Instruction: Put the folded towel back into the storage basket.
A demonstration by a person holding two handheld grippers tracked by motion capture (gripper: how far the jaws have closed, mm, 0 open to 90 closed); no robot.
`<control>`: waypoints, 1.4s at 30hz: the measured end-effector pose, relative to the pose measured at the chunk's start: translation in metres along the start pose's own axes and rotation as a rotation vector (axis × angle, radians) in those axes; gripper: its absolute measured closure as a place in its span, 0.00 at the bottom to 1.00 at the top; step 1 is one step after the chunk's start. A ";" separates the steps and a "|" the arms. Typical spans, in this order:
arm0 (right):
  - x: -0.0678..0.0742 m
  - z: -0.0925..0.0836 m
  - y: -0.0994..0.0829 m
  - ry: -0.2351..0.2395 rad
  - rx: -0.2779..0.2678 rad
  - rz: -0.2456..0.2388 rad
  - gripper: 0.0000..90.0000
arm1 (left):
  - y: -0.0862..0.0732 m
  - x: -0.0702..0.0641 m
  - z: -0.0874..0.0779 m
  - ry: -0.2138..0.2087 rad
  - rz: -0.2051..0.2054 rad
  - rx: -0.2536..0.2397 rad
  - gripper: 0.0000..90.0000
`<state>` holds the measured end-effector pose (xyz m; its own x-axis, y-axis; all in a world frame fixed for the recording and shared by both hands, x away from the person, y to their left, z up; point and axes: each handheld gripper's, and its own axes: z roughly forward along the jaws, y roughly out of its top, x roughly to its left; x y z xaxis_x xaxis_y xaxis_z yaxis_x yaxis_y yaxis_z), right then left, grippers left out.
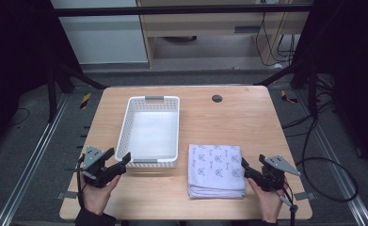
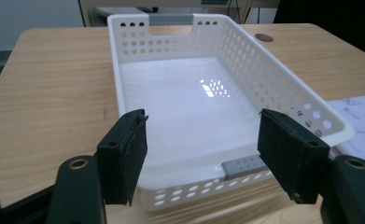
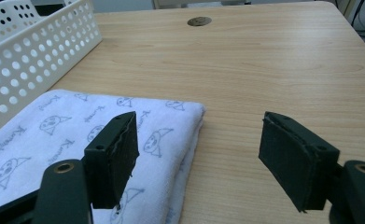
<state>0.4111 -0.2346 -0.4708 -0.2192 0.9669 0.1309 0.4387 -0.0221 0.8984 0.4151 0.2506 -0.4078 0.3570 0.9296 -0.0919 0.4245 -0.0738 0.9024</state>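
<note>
Wood-grain table [image 1: 247,117], perforated white plastic basket [image 1: 149,101], folded, seemingly terry towel [image 1: 216,170]; both grippers' fingers wide apart, empty.

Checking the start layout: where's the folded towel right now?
In the high view the folded towel lies on the table's near right part, just right of the white basket, with the open right gripper at its right edge.

White perforated basket [image 1: 151,129], pale printed folded cloth [image 1: 216,168], light wood-grain table [image 1: 247,117].
</note>
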 end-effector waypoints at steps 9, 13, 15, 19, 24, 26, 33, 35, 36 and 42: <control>-0.002 0.003 0.005 -0.005 0.001 -0.003 0.31 | 0.025 -0.024 0.009 -0.038 0.040 -0.029 0.35; -0.003 0.005 0.010 -0.005 0.001 0.001 0.31 | 0.033 -0.038 0.015 -0.064 0.054 -0.028 0.36; -0.003 0.006 0.013 -0.002 -0.004 -0.002 0.31 | 0.034 -0.041 0.016 -0.071 0.055 -0.028 0.36; 0.000 0.008 0.017 0.002 -0.001 -0.013 0.32 | 0.039 -0.049 0.020 -0.083 0.067 -0.033 0.36; 0.003 0.012 0.022 0.012 0.001 -0.020 0.32 | 0.044 -0.062 0.025 -0.104 0.083 -0.036 0.37; 0.005 0.013 0.025 0.023 -0.001 -0.021 0.32 | 0.046 -0.068 0.027 -0.110 0.092 -0.034 0.37; 0.008 0.015 0.029 0.034 0.005 -0.030 0.32 | 0.051 -0.089 0.034 -0.139 0.111 -0.030 0.38; 0.008 0.015 0.031 0.035 0.002 -0.029 0.32 | 0.052 -0.095 0.037 -0.148 0.116 -0.027 0.38; 0.007 0.015 0.031 0.034 0.003 -0.030 0.32 | 0.051 -0.098 0.039 -0.150 0.118 -0.025 0.38; 0.006 0.014 0.037 0.040 -0.001 -0.030 0.33 | 0.048 -0.108 0.042 -0.151 0.136 -0.016 0.38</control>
<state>0.4381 -0.2262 -0.4427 -0.2671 0.9560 0.1210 0.4307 0.0061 0.9025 0.4319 0.1313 -0.3728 0.5316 0.8465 -0.0295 0.3510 -0.1885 0.9172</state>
